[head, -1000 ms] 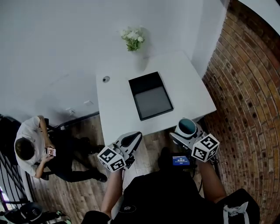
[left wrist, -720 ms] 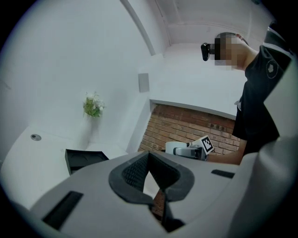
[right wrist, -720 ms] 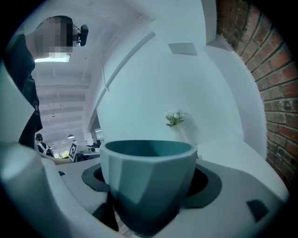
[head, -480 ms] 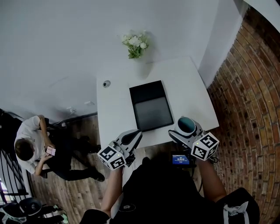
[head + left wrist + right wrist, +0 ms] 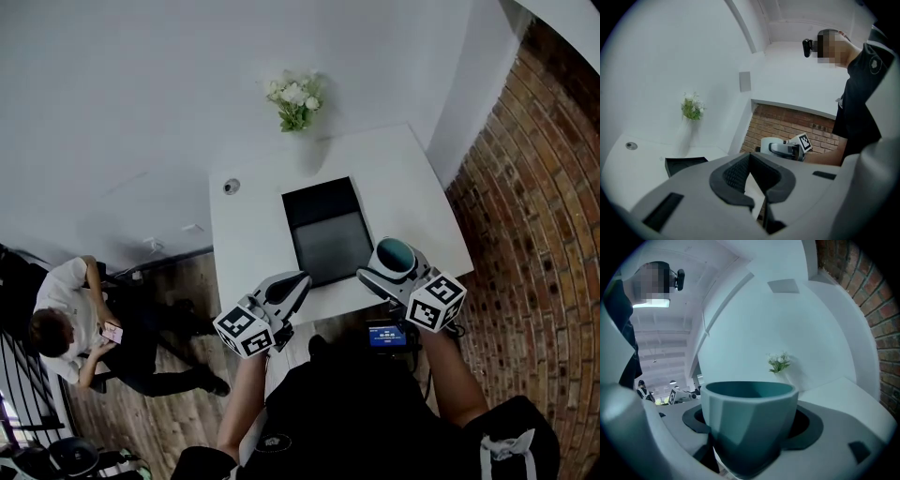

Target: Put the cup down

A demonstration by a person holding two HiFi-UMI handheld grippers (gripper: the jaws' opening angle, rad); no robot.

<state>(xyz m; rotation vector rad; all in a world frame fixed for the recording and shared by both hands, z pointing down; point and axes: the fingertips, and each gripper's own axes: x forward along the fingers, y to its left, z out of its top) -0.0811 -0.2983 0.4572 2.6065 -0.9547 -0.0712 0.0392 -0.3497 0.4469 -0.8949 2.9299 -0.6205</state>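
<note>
A teal faceted cup (image 5: 396, 254) (image 5: 749, 420) stands upright between the jaws of my right gripper (image 5: 390, 270), which is shut on it. In the head view the cup hangs over the near right part of the white table (image 5: 251, 246), just right of a black tray (image 5: 328, 234). Whether it touches the tabletop is hidden. My left gripper (image 5: 292, 286) (image 5: 750, 157) is at the table's near edge, left of the tray, its jaws together with nothing between them. The left gripper view shows the right gripper off to the right.
A vase of white flowers (image 5: 296, 96) (image 5: 779, 362) stands at the table's far edge, and a small round fitting (image 5: 231, 187) lies far left. A brick wall (image 5: 534, 216) runs along the right. A person (image 5: 58, 323) sits on the wooden floor at left.
Both grippers have moved forward toward the table. The cup, earlier just off the near edge, now hangs over the tabletop beside the tray. The left gripper stays shut and empty.
</note>
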